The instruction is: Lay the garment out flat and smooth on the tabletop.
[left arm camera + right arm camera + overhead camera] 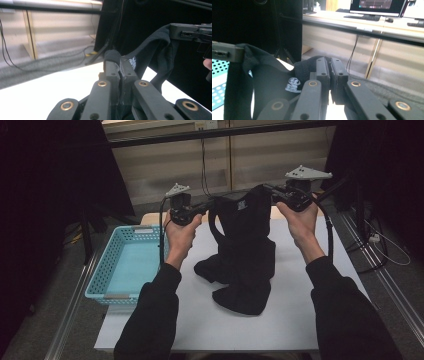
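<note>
Garment [245, 250] hanging lengthwise, neck up, hem on table [295, 320]

both forearms reach forward, left gripper [204, 209] and right gripper [270, 189] raised, jaws closed tight.

The black garment [245, 245] is soft, matt knitted cloth with a small printed white label at its neck. The left gripper [119, 65] and the right gripper [329, 65] have matt black plastic jaws with brass-coloured rivets. At nine o'clock from the garment, the basket [102, 270] is smooth turquoise perforated plastic. The table [300, 320] has a smooth, matt white top.
</note>
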### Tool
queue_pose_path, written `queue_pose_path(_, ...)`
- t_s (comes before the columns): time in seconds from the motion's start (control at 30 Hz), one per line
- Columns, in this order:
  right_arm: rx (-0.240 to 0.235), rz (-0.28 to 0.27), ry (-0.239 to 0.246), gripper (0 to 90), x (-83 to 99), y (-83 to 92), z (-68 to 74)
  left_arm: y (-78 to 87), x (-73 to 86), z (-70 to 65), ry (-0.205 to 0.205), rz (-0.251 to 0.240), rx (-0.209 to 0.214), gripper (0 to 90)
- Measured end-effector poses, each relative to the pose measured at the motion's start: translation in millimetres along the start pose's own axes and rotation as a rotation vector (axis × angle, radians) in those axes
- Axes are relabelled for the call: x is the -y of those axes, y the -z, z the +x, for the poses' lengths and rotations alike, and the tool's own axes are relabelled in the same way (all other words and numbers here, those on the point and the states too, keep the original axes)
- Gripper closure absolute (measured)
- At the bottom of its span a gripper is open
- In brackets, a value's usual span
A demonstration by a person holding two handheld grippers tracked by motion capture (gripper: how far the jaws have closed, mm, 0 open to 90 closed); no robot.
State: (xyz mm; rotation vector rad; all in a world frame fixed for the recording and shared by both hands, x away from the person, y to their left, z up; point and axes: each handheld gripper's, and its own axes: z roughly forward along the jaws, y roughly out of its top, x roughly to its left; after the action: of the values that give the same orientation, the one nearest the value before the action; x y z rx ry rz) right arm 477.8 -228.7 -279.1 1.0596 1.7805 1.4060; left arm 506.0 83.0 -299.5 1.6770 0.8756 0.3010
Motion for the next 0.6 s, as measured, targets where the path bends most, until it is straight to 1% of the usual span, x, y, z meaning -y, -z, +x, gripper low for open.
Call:
queue_pose_path(0.03,0.002,0.005,-0.009,86.3,4.8,-4.8,-1.7,-4.3,3.0,1.5,0.006,0.012,0.001,87.5)
queue_pose_path(0.07,0.003,0.013,-0.024,86.3,9.8,-9.8,-3.1,-7.7,5.7,3.2,0.003,0.029,0.003,87.5)
queue_pose_path(0.1,0.005,0.025,-0.029,86.3,14.8,-14.7,-4.5,-10.7,8.8,4.5,-0.001,0.037,-0.007,87.4)
queue_pose_path(0.13,0.005,0.032,-0.037,86.3,19.7,-19.4,-5.6,-12.9,12.1,6.1,0.007,0.049,-0.014,87.4)
queue_pose_path(0.2,-0.014,0.05,-0.061,86.4,29.3,-27.7,-7.5,-16.7,18.7,10.4,0.018,0.066,-0.018,87.3)
queue_pose_path(0.27,-0.008,0.072,-0.076,86.4,38.1,-34.7,-9.0,-20.3,24.9,14.8,0.031,0.078,-0.028,87.1)
queue_pose_path(0.33,-0.003,0.09,-0.087,86.5,45.7,-40.6,-10.3,-24.3,30.5,18.8,0.033,0.097,-0.053,87.0)
queue_pose_path(0.37,0.002,0.107,-0.089,86.4,48.9,-43.8,-10.6,-26.7,32.9,20.3,0.031,0.105,-0.069,87.0)
queue_pose_path(0.4,0.021,0.128,-0.076,86.5,51.2,-46.1,-11.6,-29.0,35.1,22.5,0.038,0.106,-0.071,87.0)
queue_pose_path(0.43,0.041,0.142,-0.073,86.5,52.9,-48.0,-13.0,-32.0,36.8,24.6,0.047,0.117,-0.066,86.9)
queue_pose_path(0.47,0.044,0.146,-0.086,86.5,54.6,-49.6,-15.3,-35.0,38.0,25.8,0.042,0.129,-0.069,86.8)
queue_pose_path(0.5,0.044,0.146,-0.098,86.5,56.5,-51.2,-17.1,-37.4,39.0,26.4,0.037,0.131,-0.069,86.8)
queue_pose_path(0.53,0.05,0.155,-0.101,86.4,58.7,-53.5,-18.0,-39.3,39.5,26.9,0.036,0.14,-0.065,86.8)
queue_pose_path(0.57,0.048,0.163,-0.103,86.4,61.4,-56.6,-18.6,-42.0,40.4,26.9,0.04,0.137,-0.054,86.7)
queue_pose_path(0.6,0.046,0.171,-0.109,86.4,64.5,-60.0,-18.7,-44.7,41.2,26.5,0.037,0.139,-0.054,86.5)
